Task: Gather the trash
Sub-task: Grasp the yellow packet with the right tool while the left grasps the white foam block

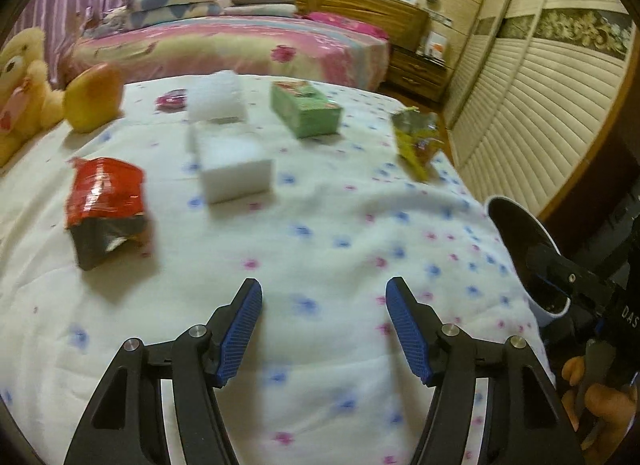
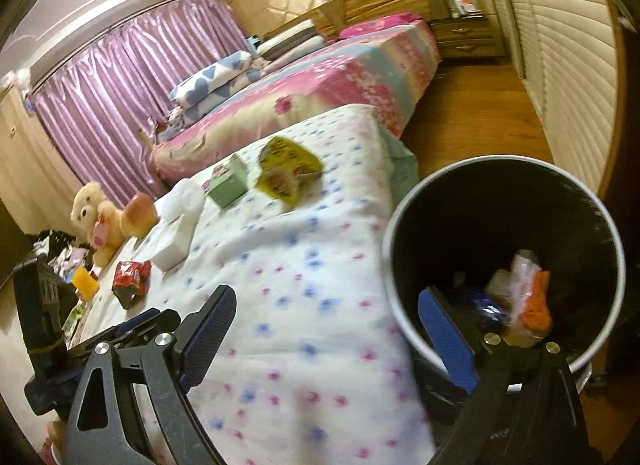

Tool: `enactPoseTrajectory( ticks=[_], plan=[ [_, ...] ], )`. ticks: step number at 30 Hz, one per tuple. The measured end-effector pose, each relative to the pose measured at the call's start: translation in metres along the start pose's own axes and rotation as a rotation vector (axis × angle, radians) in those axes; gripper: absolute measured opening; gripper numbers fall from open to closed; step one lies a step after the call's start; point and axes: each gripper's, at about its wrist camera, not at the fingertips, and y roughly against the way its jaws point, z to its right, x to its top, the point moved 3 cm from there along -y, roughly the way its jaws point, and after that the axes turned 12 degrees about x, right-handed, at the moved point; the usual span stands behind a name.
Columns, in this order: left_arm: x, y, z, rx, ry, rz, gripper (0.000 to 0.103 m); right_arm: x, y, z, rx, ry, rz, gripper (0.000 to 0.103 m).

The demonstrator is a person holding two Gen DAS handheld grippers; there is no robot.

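A crumpled red snack wrapper (image 1: pixel 106 209) lies on the flowered white quilt (image 1: pixel 320 249), left of my open, empty left gripper (image 1: pixel 324 329). A yellow-green wrapper (image 1: pixel 416 141) lies near the quilt's right edge; it also shows in the right wrist view (image 2: pixel 288 169), as does the red wrapper (image 2: pixel 130 281). A black trash bin (image 2: pixel 504 249) with several wrappers inside stands beside the bed. My right gripper (image 2: pixel 324 341) is open and empty, one finger over the bin's rim. The bin (image 1: pixel 524 253) also shows at the right in the left wrist view.
Two white foam blocks (image 1: pixel 234 173) and a green box (image 1: pixel 306 109) lie on the quilt. A plush bear (image 1: pixel 20 93) and an apple-shaped toy (image 1: pixel 94 97) sit at the far left. A second bed (image 1: pixel 240 41), a nightstand (image 1: pixel 416 69) and wardrobe doors (image 1: pixel 540 105) lie beyond.
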Motion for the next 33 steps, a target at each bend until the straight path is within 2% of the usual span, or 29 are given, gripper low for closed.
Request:
enactPoseTrajectory(
  ticks=[10,16,33],
  plan=[
    [0.011,-0.011,-0.026,0.059,0.055,0.003,0.068,0.004,-0.034,-0.023,0.037,0.042,-0.044,0.093],
    [0.026,-0.025,-0.032,0.076,0.074,0.004,0.071,0.018,-0.048,-0.032,0.043,0.065,-0.035,0.093],
    [0.076,-0.085,-0.028,0.172,0.077,-0.014,0.074,0.066,-0.111,-0.018,0.009,0.041,-0.065,0.093]
  ],
)
